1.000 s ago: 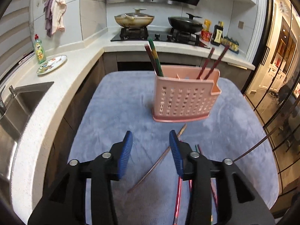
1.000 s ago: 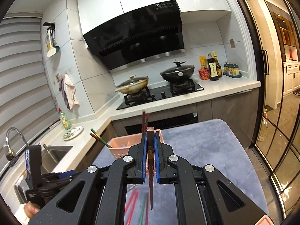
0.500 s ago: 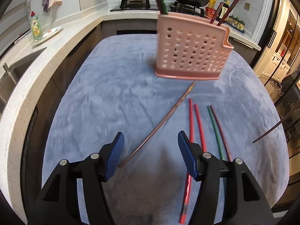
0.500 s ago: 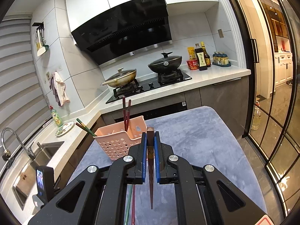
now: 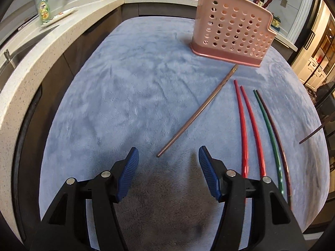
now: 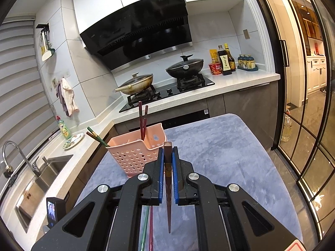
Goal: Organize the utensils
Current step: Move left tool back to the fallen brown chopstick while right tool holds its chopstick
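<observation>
In the left wrist view my left gripper (image 5: pixel 168 152) hangs open, low over the blue cloth (image 5: pixel 125 96). The near end of a brown chopstick (image 5: pixel 199 110) lies between its fingertips, untouched. Two red chopsticks (image 5: pixel 244 129), a green one (image 5: pixel 270 129) and a dark maroon one (image 5: pixel 277 129) lie to its right. The pink perforated holder (image 5: pixel 232 35) stands beyond. My right gripper (image 6: pixel 168 149) is shut on a second brown chopstick (image 6: pixel 168 198), held upright above the cloth, right of the holder (image 6: pixel 134 156). Dark red chopsticks (image 6: pixel 142 119) and a green and brown pair (image 6: pixel 96 137) stand in the holder.
The white counter (image 5: pixel 25 79) and sink (image 6: pixel 39 184) run along the left, with a dish soap bottle (image 6: pixel 65 128) and a plate (image 6: pixel 73 141). Two pans sit on the hob (image 6: pixel 167 90) behind. Glass doors (image 6: pixel 303 125) stand on the right.
My left gripper has sunk toward the cloth, tilted further down and spread its jaws wider; the brown chopstick's end now lies between them. My right gripper keeps its hold and has barely shifted.
</observation>
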The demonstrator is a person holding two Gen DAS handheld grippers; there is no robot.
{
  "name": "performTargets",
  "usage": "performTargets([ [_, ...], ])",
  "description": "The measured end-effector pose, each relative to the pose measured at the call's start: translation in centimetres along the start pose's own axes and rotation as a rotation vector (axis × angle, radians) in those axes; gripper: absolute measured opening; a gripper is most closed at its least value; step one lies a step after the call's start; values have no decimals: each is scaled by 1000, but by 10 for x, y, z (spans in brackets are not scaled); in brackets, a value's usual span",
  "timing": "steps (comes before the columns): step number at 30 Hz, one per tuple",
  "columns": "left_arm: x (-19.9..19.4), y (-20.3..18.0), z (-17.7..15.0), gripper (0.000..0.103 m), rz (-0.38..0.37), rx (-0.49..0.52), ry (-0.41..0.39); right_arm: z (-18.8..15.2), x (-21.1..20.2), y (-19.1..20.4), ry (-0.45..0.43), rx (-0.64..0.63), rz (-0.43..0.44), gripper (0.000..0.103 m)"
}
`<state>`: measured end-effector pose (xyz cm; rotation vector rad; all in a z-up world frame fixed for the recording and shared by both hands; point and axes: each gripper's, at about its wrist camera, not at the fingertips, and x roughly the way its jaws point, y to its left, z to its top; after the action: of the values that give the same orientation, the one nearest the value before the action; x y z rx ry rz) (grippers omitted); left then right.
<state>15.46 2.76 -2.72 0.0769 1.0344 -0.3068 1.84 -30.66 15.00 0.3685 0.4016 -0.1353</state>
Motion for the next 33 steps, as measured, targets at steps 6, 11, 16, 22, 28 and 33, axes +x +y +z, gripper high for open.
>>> performTargets([
  [6,13,5,0,50,-16,36,-2,-1,-1,4,3,-3,2,7],
  [11,11,8,-1,28,-37,49,-13,0,-2,5,1,-1,4,7],
  [16,7,8,-6,10,-47,52,-20,-1,-4,13,4,-8,10,7],
  [22,0,0,-17,8,-52,71,-23,-2,-7,13,8,-8,9,7],
  [28,-21,-5,-41,6,-62,71,-5,-7,-15,9,1,-7,3,7],
  [33,-42,-4,-77,5,-71,76,37,-10,-17,7,7,-2,2,7],
])
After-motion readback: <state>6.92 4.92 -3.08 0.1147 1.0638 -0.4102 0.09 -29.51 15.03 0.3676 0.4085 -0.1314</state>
